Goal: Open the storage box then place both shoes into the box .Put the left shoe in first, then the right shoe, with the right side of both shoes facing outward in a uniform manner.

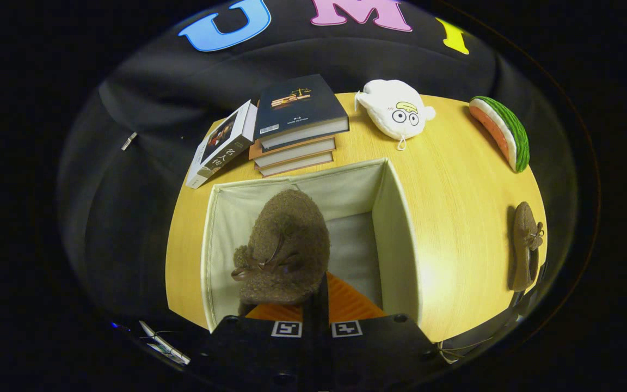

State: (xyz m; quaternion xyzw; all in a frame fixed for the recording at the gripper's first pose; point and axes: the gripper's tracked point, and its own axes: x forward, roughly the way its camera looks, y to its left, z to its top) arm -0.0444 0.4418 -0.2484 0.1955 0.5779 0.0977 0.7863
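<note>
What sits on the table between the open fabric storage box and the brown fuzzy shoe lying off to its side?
Nothing: in the gripper view, bare yellow wooden tabletop separates the cream fabric box from that brown shoe.

The camera rides the claw (316, 305), looking steeply down, close above the open storage box (395, 228) on the table (455, 179).

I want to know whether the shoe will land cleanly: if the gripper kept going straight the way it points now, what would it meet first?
The gripper, shut on the brown fuzzy shoe, points down into the open storage box. Straight on, the shoe would probably meet the box's pale floor first, though depth is unclear.
</note>
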